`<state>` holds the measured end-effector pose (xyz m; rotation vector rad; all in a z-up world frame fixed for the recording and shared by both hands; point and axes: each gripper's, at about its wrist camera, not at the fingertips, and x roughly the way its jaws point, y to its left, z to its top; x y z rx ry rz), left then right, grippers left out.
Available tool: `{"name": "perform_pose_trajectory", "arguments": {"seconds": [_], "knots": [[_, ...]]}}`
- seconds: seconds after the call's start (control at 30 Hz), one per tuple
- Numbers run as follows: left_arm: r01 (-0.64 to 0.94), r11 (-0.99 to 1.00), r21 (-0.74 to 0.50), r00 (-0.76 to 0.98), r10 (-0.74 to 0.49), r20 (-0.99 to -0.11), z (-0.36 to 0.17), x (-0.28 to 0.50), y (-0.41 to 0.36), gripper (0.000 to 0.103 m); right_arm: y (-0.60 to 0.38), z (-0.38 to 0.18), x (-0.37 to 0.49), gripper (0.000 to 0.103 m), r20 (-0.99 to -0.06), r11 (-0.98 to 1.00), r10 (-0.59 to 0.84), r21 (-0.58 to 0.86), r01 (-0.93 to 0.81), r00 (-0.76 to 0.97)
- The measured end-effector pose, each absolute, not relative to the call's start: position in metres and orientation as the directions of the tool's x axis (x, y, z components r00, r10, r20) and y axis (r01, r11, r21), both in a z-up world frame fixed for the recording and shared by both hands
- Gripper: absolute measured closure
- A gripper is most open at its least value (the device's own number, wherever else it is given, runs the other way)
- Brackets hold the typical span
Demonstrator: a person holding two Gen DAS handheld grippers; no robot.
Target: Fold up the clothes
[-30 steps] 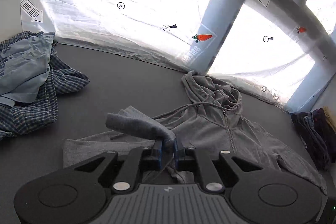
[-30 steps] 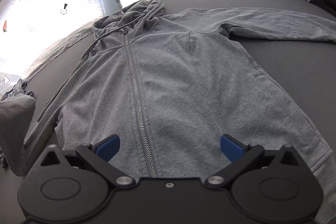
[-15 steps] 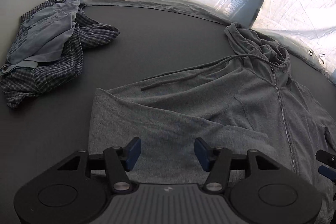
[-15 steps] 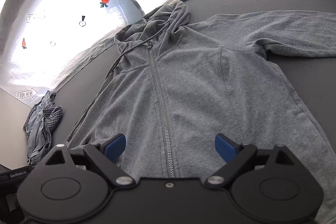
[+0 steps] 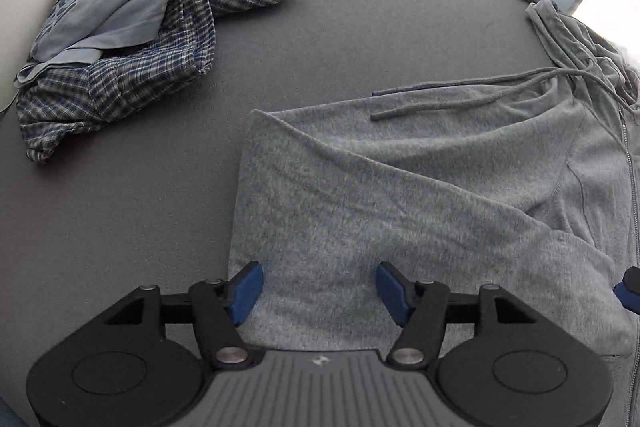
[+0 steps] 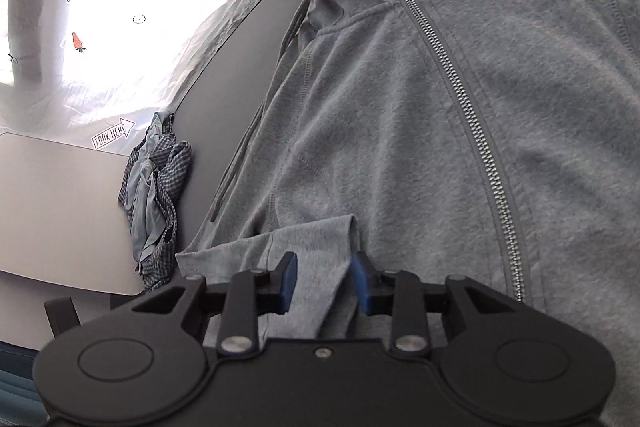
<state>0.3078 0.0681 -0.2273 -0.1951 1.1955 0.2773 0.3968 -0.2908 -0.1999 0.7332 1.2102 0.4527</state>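
Observation:
A grey zip hoodie (image 5: 460,155) (image 6: 400,99) lies front up on the dark table (image 5: 380,11). One sleeve (image 5: 360,227) is folded across its body. My left gripper (image 5: 320,291) hovers low over that sleeve, pointing steeply down. Its jaws are opening and the pads grip nothing. My right gripper (image 6: 325,282) sits at the sleeve's cuff (image 6: 316,247). Its jaws are closing with the cuff cloth lying between the blue pads (image 6: 289,281), and a gap still shows. A blue tip of the right gripper (image 5: 629,289) shows at the right edge of the left wrist view.
A heap of a plaid shirt and a pale blue garment (image 5: 120,39) (image 6: 156,187) lies at the table's far left. A white backdrop sheet (image 6: 100,27) with carrot and arrow marks hangs behind. A pale board (image 6: 52,207) adjoins the table on the left.
The left gripper let go of the sleeve, opened wide and sank toward the hoodie. The right gripper swung left across the hoodie to the cuff and narrowed its jaws around it.

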Motion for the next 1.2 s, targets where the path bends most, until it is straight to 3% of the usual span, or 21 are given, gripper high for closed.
{"name": "perform_pose_trajectory", "arguments": {"seconds": [0.23,0.3,0.33,0.37,0.7,0.97,1.2], "knots": [[-0.316,0.949,0.0,0.339,0.113,-0.934,-0.23,0.313,0.066,0.026,-0.301,-0.216,0.397,0.07,-0.626,0.606,0.72,0.777,0.17,0.298],[-0.322,0.947,0.002,0.339,0.117,-0.934,-0.229,0.313,0.066,0.026,-0.298,-0.212,0.398,0.08,-0.63,0.617,0.718,0.773,0.149,0.296],[-0.326,0.945,0.001,0.338,0.118,-0.934,-0.227,0.313,0.065,0.026,-0.297,-0.21,0.399,0.094,-0.633,0.625,0.715,0.769,0.135,0.296],[-0.331,0.944,0.001,0.337,0.12,-0.934,-0.226,0.313,0.065,0.026,-0.295,-0.206,0.399,0.096,-0.633,0.633,0.712,0.766,0.111,0.303],[-0.348,0.937,0.018,0.418,0.173,-0.892,-0.19,0.315,0.062,0.026,-0.295,-0.154,0.423,0.098,-0.585,0.683,0.686,0.723,-0.105,0.433],[-0.309,0.949,0.056,0.434,0.193,-0.88,-0.175,0.322,0.05,0.026,-0.358,-0.138,0.445,0.098,-0.494,0.645,0.598,0.764,-0.013,0.631],[-0.216,0.969,0.12,0.423,0.203,-0.883,-0.175,0.339,0.023,0.026,-0.428,-0.135,0.449,0.098,-0.483,0.658,0.45,0.748,0.088,0.751]]}}
